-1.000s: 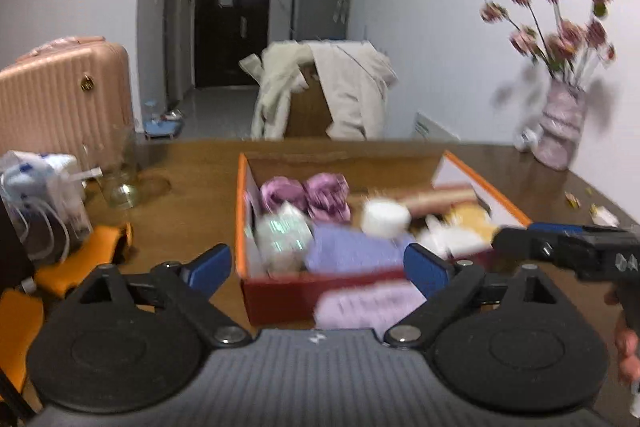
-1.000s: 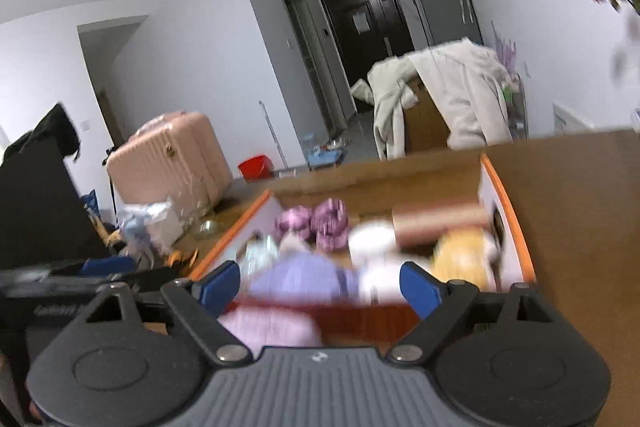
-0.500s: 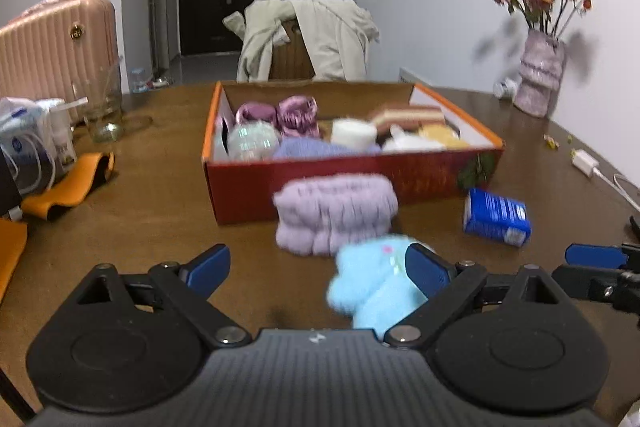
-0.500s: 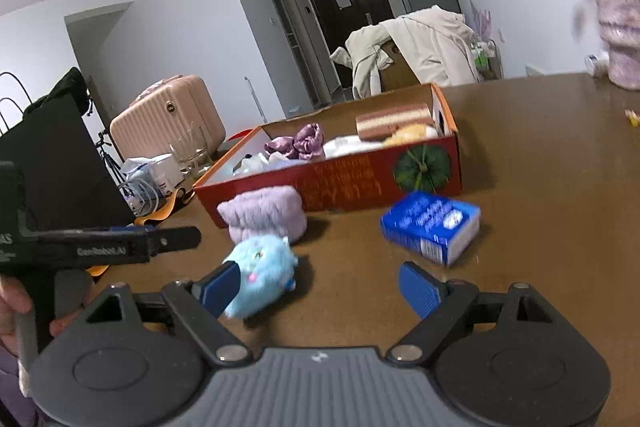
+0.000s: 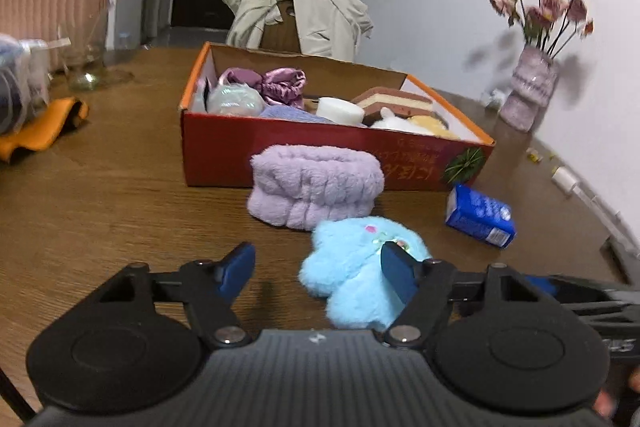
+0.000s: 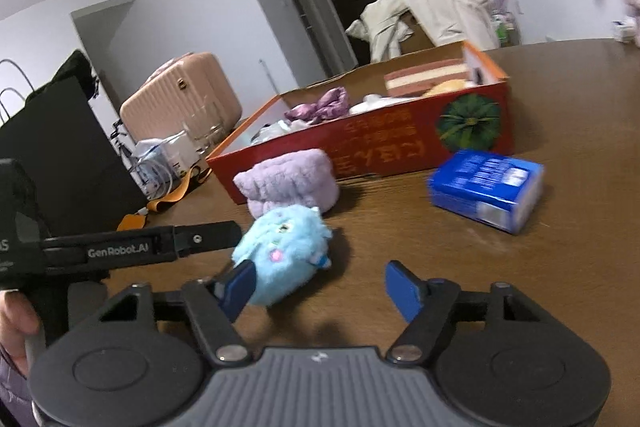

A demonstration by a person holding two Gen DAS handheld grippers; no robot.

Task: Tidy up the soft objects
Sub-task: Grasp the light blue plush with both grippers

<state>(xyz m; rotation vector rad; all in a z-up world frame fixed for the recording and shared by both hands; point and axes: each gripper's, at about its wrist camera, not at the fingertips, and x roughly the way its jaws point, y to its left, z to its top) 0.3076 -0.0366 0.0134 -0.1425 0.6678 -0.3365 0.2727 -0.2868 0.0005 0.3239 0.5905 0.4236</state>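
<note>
Fluffy blue toy [image 5: 356, 279] lies on the tabletop [image 5: 120, 211], just in front of the purple roll [image 5: 314, 185] by the red box [image 5: 320, 155]. It looks light and squishy. Left claw [image 5: 318, 269] and right claw [image 6: 320, 287] are both wide and hold nothing. Pinch its fat middle.

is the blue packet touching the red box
Apart. The right wrist view shows a strip of bare table between the blue packet and the front wall of the red box.
</note>
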